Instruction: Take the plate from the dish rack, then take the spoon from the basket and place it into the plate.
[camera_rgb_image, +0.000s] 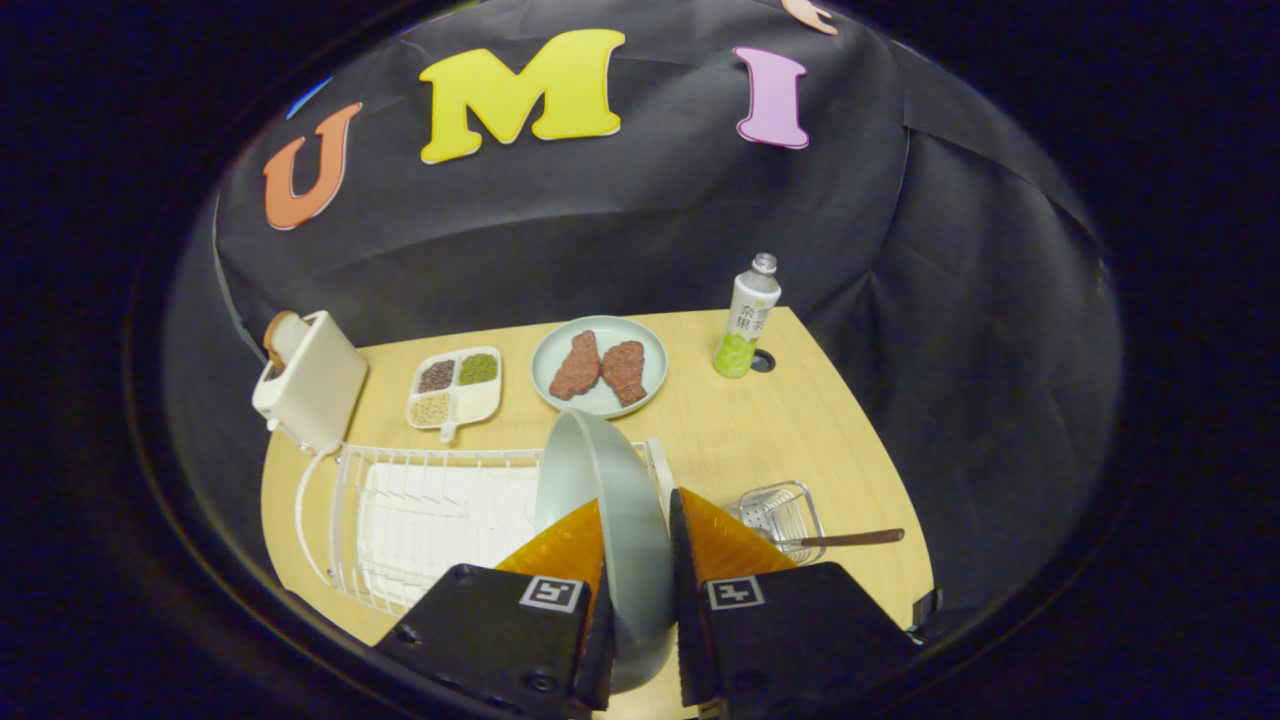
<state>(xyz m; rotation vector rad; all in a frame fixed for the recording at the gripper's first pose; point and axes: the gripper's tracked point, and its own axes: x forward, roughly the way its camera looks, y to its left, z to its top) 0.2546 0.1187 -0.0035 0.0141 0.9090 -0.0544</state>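
A pale grey-green plate (600, 500) stands on edge between the fingers of my gripper (637, 520), which is shut on its rim. The plate rises over the right end of the white wire dish rack (430, 510); whether it still touches the rack I cannot tell. To the right of the fingers sits a small wire basket (782, 515) with a spoon (850, 539) lying in it, its dark handle sticking out to the right.
On the wooden table (800, 430) beyond the rack: a toaster (312, 385) with bread, a divided dish of grains (457, 386), a plate with two pieces of meat (600, 365) and a drink bottle (745, 318). A cable hole (763, 361) lies beside the bottle.
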